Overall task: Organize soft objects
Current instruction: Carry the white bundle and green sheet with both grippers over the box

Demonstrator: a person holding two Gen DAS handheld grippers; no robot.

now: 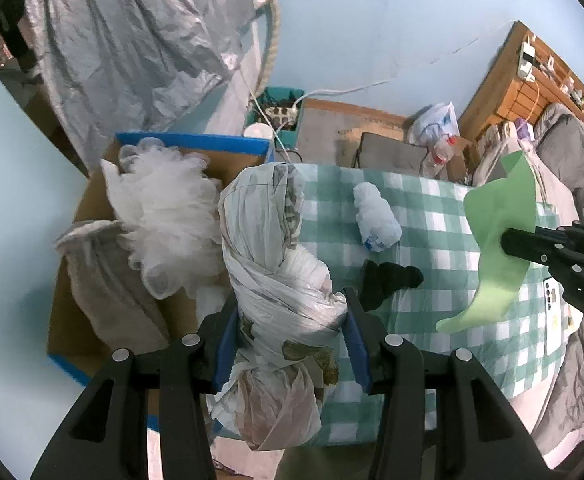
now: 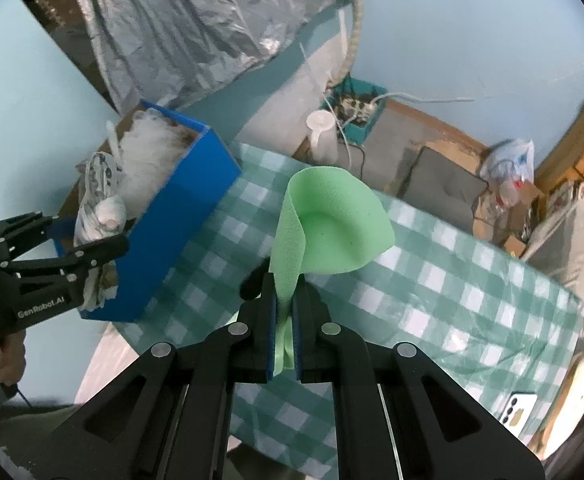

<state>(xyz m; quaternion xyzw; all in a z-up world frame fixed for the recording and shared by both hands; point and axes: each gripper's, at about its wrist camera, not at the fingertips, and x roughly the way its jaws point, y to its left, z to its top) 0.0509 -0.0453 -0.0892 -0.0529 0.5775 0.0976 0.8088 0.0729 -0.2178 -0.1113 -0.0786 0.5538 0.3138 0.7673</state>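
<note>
My left gripper [image 1: 290,316] is shut on a twisted white plastic bag bundle [image 1: 276,264] and holds it upright at the table's left edge, beside the blue cardboard box [image 1: 196,142]; it also shows in the right wrist view [image 2: 88,244] next to the box [image 2: 188,200]. The box holds white netting [image 1: 164,216] and a grey cloth [image 1: 104,280]. My right gripper [image 2: 286,300] is shut on a curled green foam sheet [image 2: 332,224], held above the checked tablecloth [image 2: 452,304]. A small white bag bundle [image 1: 376,216] and a black soft item [image 1: 388,280] lie on the cloth.
A phone [image 2: 520,408] lies near the table's right edge. Behind the table are a teal crate with a power strip [image 1: 282,116], a grey cushion [image 1: 392,152], a plastic bag [image 1: 436,128] and a wooden shelf [image 1: 532,80]. A silver cover [image 1: 132,52] hangs at back left.
</note>
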